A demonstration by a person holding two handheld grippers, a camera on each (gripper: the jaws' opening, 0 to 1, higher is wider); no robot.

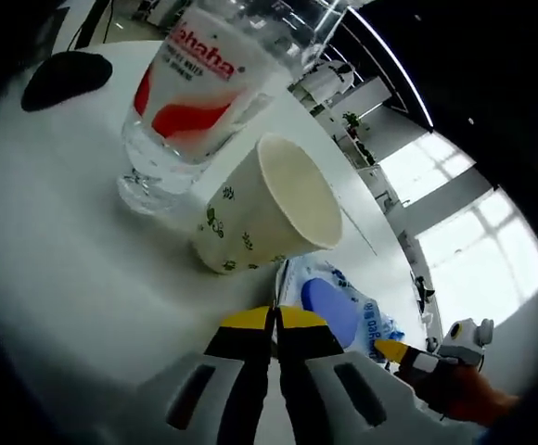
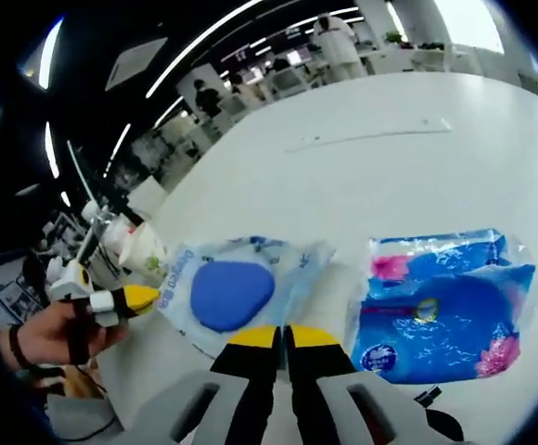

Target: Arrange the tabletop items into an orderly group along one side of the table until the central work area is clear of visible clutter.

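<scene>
The fingers of both the left gripper (image 1: 275, 320) and the right gripper (image 2: 282, 336) are pressed together, with the wipes pack (image 2: 227, 292) seen just beyond, on the desk (image 2: 390, 176).

Worktop (image 1: 56, 250) carries a bottle (image 1: 199, 88) touching a cup (image 1: 269, 209) — a wipes pack (image 2: 236, 292) lies beside a tissue pack (image 2: 445, 311), slightly apart.

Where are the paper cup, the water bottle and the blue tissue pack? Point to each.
paper cup (image 1: 250, 218), left gripper view, on its printed side wall.
water bottle (image 1: 190, 88), left gripper view, on its red label.
blue tissue pack (image 2: 445, 320), right gripper view, on the middle of its wrapper.
</scene>
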